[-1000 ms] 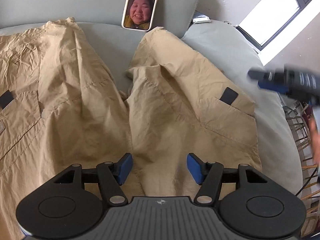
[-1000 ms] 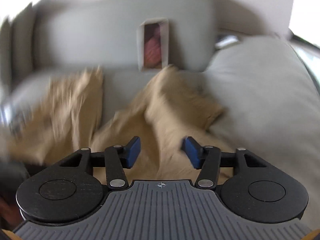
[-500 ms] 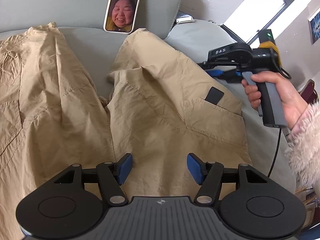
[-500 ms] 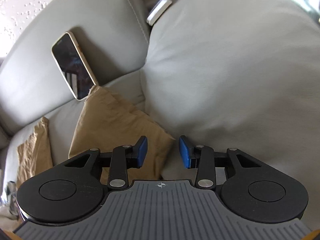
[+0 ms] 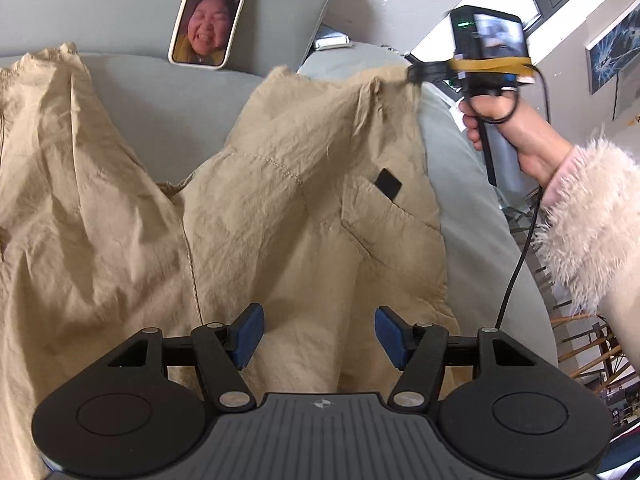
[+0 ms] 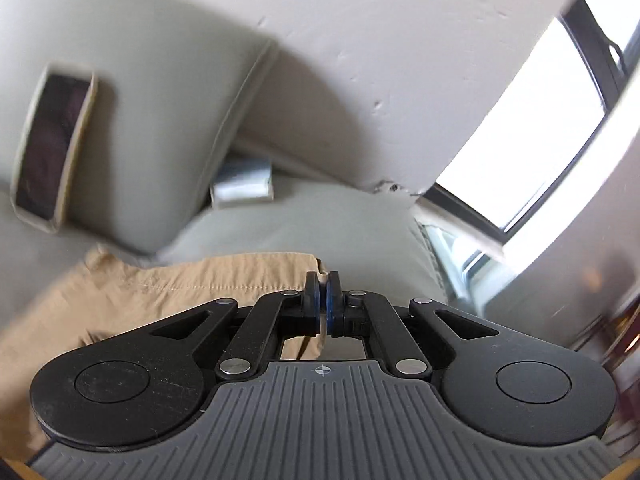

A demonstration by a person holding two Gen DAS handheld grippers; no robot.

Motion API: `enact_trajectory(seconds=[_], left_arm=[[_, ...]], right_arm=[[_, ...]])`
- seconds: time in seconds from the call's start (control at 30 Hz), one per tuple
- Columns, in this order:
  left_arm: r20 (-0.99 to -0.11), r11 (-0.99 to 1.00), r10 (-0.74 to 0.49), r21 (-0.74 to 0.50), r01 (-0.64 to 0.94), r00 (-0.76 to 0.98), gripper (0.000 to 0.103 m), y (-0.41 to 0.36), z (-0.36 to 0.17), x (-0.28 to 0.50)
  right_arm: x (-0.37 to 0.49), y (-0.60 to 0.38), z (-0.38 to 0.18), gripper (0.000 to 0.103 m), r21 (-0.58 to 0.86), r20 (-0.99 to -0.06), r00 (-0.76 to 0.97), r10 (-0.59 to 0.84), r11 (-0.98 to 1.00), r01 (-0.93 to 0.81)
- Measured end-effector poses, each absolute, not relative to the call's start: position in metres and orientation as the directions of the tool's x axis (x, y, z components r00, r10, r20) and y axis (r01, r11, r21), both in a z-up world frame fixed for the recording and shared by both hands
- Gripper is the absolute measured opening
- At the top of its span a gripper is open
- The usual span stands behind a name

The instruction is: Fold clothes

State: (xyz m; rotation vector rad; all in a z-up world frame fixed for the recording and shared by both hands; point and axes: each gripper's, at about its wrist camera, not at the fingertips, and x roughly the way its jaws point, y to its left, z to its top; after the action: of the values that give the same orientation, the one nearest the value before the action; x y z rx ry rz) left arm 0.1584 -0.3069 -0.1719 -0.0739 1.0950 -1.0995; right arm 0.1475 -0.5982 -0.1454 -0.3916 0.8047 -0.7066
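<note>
The tan trousers (image 5: 280,208) lie spread and crumpled over the seat of a grey sofa (image 5: 132,92), their two legs running up toward the backrest with a strip of bare cushion between them. On the right leg a patch pocket shows a small black tab (image 5: 389,184) at its top edge. That leg's far hem corner is lifted off the cushion: the right gripper (image 6: 322,280) has its fingers pressed together on the hem, with the cloth edge pinched between the blue pads (image 6: 330,300). In the left wrist view a hand (image 5: 504,128) in a fluffy cream sleeve (image 5: 592,224) grips its handle, and a black cable (image 5: 516,272) hangs down from it. The left gripper (image 5: 318,336) hovers over the near part of the same leg, its fingers standing roughly half apart with nothing held between them. A phone (image 5: 209,15) with a lit screen leans against the backrest. To the right are a white wall and a bright window (image 6: 532,136).
</note>
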Motion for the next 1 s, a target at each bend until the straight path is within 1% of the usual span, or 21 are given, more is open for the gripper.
enact_trajectory(seconds=[0.03, 0.1, 0.13, 0.17, 0.2, 0.23, 0.27, 0.37, 0.43, 0.53, 0.63, 0.73, 0.8, 0.83, 0.9, 1.0], left_arm=[[-0.674, 0.505, -0.738, -0.537, 0.675, 0.016, 0.06, -0.308, -0.173, 0.158], [-0.676, 0.503, -0.737, -0.542, 0.674, 0.006, 0.06, -0.308, -0.174, 0.157], [-0.672, 0.495, -0.741, -0.547, 0.675, -0.001, 0.06, -0.307, -0.173, 0.155], [-0.664, 0.481, -0.748, -0.553, 0.68, -0.012, 0.06, -0.307, -0.171, 0.153], [-0.656, 0.463, -0.755, -0.557, 0.689, -0.024, 0.06, -0.306, -0.168, 0.151], [-0.648, 0.445, -0.761, -0.561, 0.698, -0.035, 0.06, -0.305, -0.165, 0.149], [-0.64, 0.425, -0.767, -0.562, 0.71, -0.047, 0.06, -0.305, -0.162, 0.144], [-0.62, 0.372, -0.782, -0.554, 0.745, -0.071, 0.059, -0.302, -0.148, 0.128], [-0.598, 0.332, -0.798, -0.544, 0.771, -0.078, 0.059, -0.298, -0.135, 0.113], [-0.562, 0.303, -0.824, -0.537, 0.788, -0.066, 0.059, -0.282, -0.109, 0.088], [-0.538, 0.275, -0.84, -0.527, 0.804, -0.065, 0.06, -0.254, -0.088, 0.056], [-0.57, 0.304, -0.821, -0.486, 0.819, -0.034, 0.061, -0.219, -0.08, 0.028], [-0.613, 0.355, -0.79, -0.444, 0.822, 0.01, 0.061, -0.198, -0.079, 0.013], [-0.635, 0.381, -0.772, -0.424, 0.821, 0.03, 0.061, -0.188, -0.079, 0.006], [-0.668, 0.408, -0.743, -0.403, 0.819, 0.042, 0.061, -0.17, -0.082, -0.009], [-0.694, 0.458, -0.717, -0.403, 0.792, 0.062, 0.062, -0.155, -0.092, -0.02]], right_arm=[[0.153, -0.601, -0.154, 0.005, -0.592, -0.537, 0.457, -0.709, 0.703, 0.393], [0.153, -0.607, -0.165, 0.025, -0.588, -0.58, 0.396, -0.712, 0.702, 0.402], [0.153, -0.611, -0.17, 0.045, -0.582, -0.598, 0.368, -0.712, 0.701, 0.411], [0.145, -0.613, -0.166, 0.058, -0.545, -0.602, 0.37, -0.707, 0.703, 0.457], [0.132, -0.615, -0.158, 0.061, -0.494, -0.622, 0.382, -0.683, 0.721, 0.485], [0.12, -0.618, -0.151, 0.063, -0.442, -0.641, 0.395, -0.658, 0.737, 0.511], [0.105, -0.622, -0.143, 0.064, -0.395, -0.662, 0.403, -0.632, 0.751, 0.529], [0.062, -0.619, -0.12, 0.064, -0.295, -0.684, 0.41, -0.603, 0.743, 0.601], [0.018, -0.609, -0.103, 0.065, -0.257, -0.677, 0.42, -0.604, 0.73, 0.633], [-0.04, -0.588, -0.081, 0.066, -0.239, -0.662, 0.432, -0.612, 0.719, 0.653], [-0.088, -0.565, -0.056, 0.07, -0.207, -0.652, 0.466, -0.598, 0.732, 0.65], [-0.132, -0.538, -0.031, 0.074, -0.128, -0.633, 0.531, -0.564, 0.752, 0.647], [-0.157, -0.52, -0.021, 0.079, -0.048, -0.639, 0.583, -0.501, 0.783, 0.62], [-0.168, -0.511, -0.019, 0.083, -0.005, -0.646, 0.608, -0.461, 0.799, 0.601], [-0.191, -0.494, -0.025, 0.084, 0.098, -0.68, 0.644, -0.349, 0.828, 0.552], [-0.21, -0.471, -0.059, 0.084, 0.26, -0.754, 0.639, -0.152, 0.825, 0.502]])
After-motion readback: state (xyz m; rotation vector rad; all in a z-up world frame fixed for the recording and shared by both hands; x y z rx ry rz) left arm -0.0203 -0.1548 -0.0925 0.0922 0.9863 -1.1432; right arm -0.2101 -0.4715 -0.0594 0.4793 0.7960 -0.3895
